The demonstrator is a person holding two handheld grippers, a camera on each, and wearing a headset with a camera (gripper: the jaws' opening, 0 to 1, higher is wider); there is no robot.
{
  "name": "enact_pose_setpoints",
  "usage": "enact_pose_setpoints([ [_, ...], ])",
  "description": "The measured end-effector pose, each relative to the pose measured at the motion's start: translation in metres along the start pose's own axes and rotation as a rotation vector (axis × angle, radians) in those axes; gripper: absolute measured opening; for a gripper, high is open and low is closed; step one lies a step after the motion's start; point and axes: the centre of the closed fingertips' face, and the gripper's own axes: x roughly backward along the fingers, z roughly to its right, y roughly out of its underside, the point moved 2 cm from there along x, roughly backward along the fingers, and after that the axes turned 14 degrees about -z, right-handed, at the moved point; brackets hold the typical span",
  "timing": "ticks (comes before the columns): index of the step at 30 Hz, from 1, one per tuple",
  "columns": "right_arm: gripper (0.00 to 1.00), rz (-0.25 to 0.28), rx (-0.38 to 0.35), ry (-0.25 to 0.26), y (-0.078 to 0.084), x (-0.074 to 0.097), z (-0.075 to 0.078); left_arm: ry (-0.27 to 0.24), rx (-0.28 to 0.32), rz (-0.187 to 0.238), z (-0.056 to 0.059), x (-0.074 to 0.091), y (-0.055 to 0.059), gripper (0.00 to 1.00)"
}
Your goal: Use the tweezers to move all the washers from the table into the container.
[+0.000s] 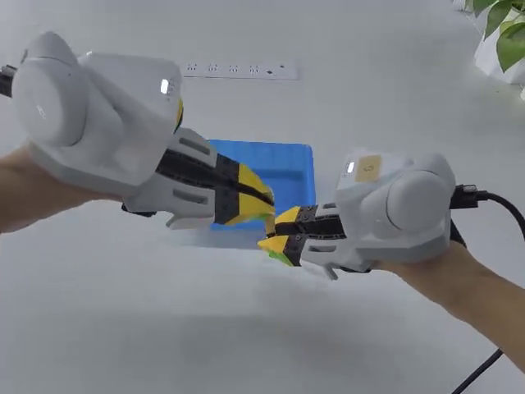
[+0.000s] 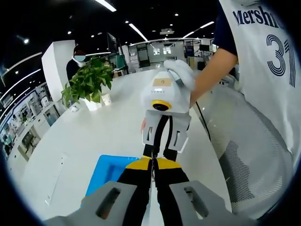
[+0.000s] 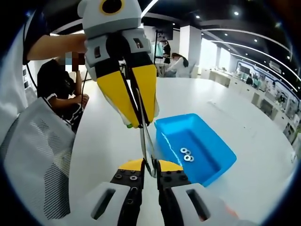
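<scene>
Two grippers are held tip to tip, the left gripper point(image 1: 264, 205) and right gripper point(image 1: 275, 240) both clamped on the tweezers point(image 3: 144, 143); washers point(image 3: 186, 154) are seen inside the blue container point(image 3: 214, 162)

My fingers point(image 3: 134, 165) are yellow at the tips and black behind them. The tweezers point(image 3: 145, 146) are grey metal. The container point(image 3: 216, 165) is bright blue, the washers point(image 3: 186, 154) silver. The surface point(image 1: 246, 328) is white, the plant point(image 1: 500, 20) at upper right green.
</scene>
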Motion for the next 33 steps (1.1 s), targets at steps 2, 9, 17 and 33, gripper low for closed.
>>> enact_pose_setpoints([
  [2,0.11,0.007,0.015,0.015,-0.007,0.003,0.005,-0.02,-0.009,0.008,-0.005,0.006,-0.003,0.06],
  [9,0.11,0.022,0.057,0.051,-0.029,0.009,0.02,-0.067,-0.043,0.016,-0.021,0.022,-0.01,0.06],
  [17,0.11,0.013,0.062,0.085,-0.036,-0.002,0.043,-0.099,-0.043,-0.003,-0.046,0.021,-0.001,0.06],
  [33,0.11,-0.06,-0.007,0.066,-0.013,-0.041,0.075,-0.063,0.008,-0.059,-0.077,-0.018,0.028,0.06],
])
